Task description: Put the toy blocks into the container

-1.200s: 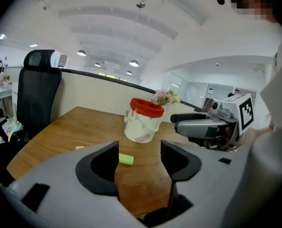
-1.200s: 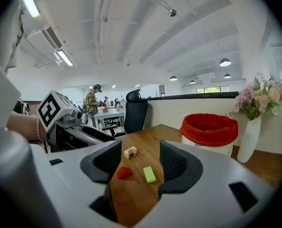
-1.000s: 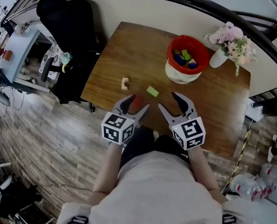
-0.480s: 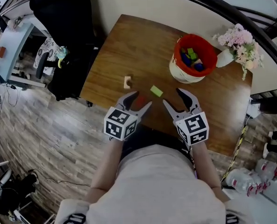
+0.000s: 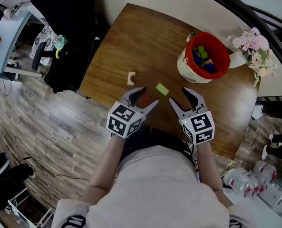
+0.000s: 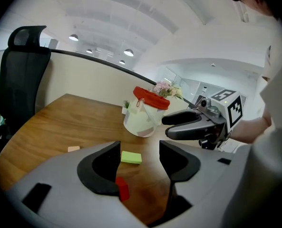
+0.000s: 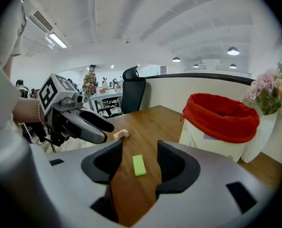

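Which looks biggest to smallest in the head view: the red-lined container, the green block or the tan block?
Largest: red-lined container, by far.
Then green block and tan block: nearly alike, green perhaps slightly bigger, so I won't rank them firmly.

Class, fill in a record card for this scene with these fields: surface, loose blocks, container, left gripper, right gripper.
surface: wooden table
loose blocks: red block, green block and tan block, all lying on the table
container: white with a red lining, coloured blocks inside, flowers beside it
left gripper: jaws apart, just been closing a little; red block low between them, not clamped
right gripper: jaws apart, holding nothing; green block lies ahead of them
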